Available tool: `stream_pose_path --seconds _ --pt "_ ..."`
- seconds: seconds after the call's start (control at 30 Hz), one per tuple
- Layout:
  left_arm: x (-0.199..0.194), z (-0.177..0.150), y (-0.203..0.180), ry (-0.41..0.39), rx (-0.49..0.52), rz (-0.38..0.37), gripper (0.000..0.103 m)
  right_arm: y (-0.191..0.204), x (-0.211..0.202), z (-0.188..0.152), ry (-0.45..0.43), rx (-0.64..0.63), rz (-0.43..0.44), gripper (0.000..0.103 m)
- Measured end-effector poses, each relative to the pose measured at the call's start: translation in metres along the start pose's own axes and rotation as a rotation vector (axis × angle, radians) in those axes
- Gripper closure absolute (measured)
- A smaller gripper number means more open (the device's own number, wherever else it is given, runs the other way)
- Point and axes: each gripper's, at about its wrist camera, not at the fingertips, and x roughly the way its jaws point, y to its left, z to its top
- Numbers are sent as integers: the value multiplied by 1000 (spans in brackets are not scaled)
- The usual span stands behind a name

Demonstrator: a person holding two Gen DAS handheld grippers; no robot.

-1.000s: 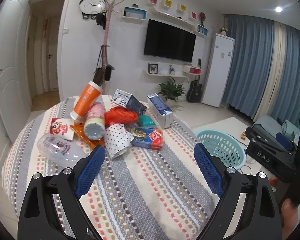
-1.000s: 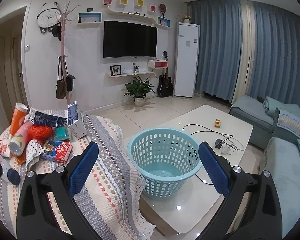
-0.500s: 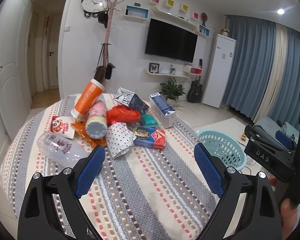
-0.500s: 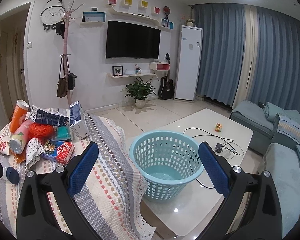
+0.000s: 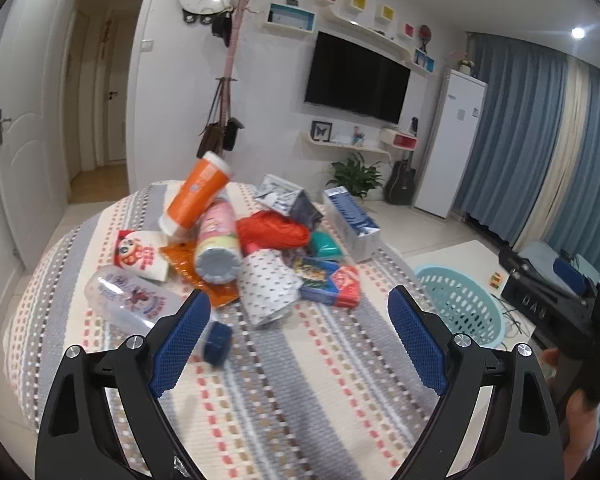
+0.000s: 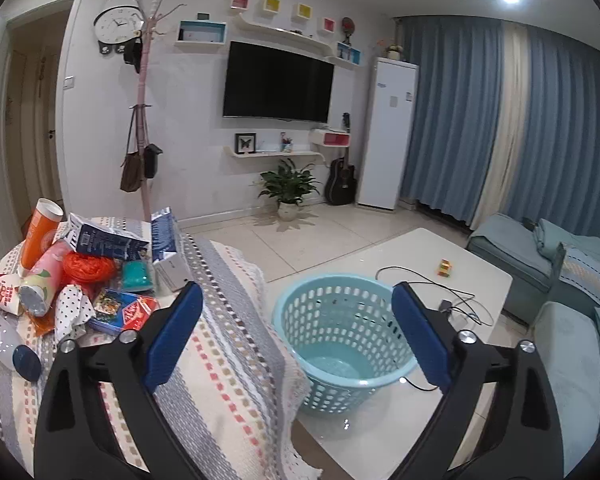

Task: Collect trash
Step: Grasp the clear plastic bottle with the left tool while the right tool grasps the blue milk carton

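Note:
A heap of trash lies on the striped tablecloth (image 5: 284, 380): an orange cup (image 5: 198, 196), a pink can (image 5: 218, 246), a red plastic bag (image 5: 272, 232), a dotted paper cup (image 5: 266, 286), a clear bottle (image 5: 130, 300) with a blue cap (image 5: 218, 342), a blue-red packet (image 5: 332, 286) and a blue carton (image 5: 352, 224). My left gripper (image 5: 296, 338) is open and empty, just short of the heap. My right gripper (image 6: 296, 334) is open and empty above the light blue basket (image 6: 344, 336), which also shows in the left wrist view (image 5: 460, 300). The heap (image 6: 84, 280) lies to its left.
The basket stands on a white low table (image 6: 460, 256) with a cable and a small cube toy (image 6: 446, 268). A sofa (image 6: 572, 280) is at the right. A coat rack (image 6: 142, 128), TV and plant stand by the far wall.
My left gripper has moved forward toward the heap, which looks larger and nearer. My right gripper has shifted slightly; the basket sits more centred between its fingers.

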Motion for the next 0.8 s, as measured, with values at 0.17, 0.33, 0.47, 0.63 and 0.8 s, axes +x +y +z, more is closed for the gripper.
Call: stream_pose_path --seconds 0.17,0.33,0.47,0.63,0.8 --pt "2 0 42 31 -52 45 15 15 24 8 30 -20 59 43" --pt "12 6 84 66 -127 96 15 33 57 15 64 -36 118 57" --pt "29 6 114 133 -218 85 15 50 87 25 96 -53 192 57" --pt "53 -3 135 201 -352 89 15 71 126 34 184 -57 294 54" --pt "75 -3 139 239 -422 142 15 94 158 45 246 -67 374 41"
